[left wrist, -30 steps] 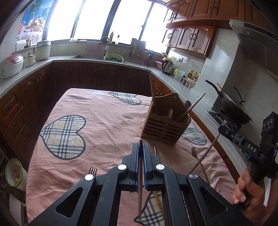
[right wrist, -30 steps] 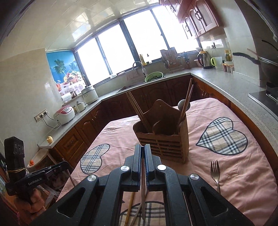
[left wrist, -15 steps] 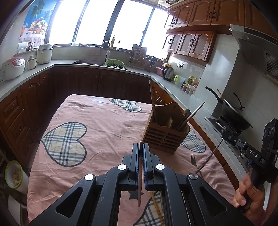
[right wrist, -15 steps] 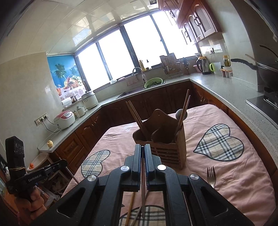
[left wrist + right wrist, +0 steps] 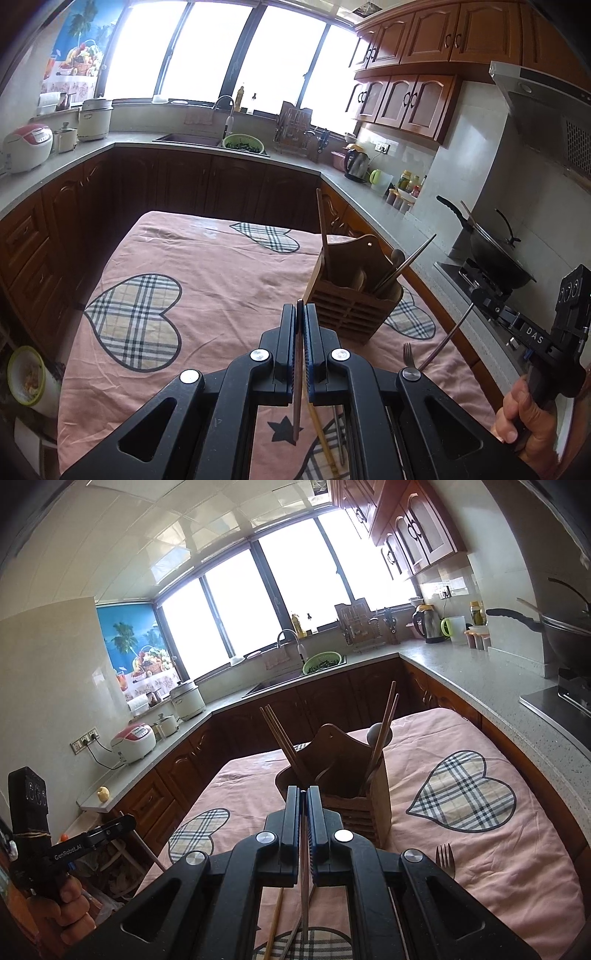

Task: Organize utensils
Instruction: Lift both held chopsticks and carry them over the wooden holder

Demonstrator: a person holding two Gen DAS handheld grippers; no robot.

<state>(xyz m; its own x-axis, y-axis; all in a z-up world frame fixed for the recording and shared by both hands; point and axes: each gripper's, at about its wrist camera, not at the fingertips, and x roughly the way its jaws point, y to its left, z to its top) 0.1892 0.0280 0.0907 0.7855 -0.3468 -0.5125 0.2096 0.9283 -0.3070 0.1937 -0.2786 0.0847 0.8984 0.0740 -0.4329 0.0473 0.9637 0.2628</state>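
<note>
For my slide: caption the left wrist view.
Left claw shut on a chopstick, facing the wooden utensil holder on the pink tablecloth.

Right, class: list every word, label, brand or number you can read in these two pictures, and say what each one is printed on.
"DAS" – white letters on the black body of the right gripper, seen from the left wrist.
"GenRobot.AI" – white lettering on the black body of the left gripper, seen from the right wrist.
Rice cooker panel, and bottles on the counter: print too small to read.
Fruit poster: no legible words.
</note>
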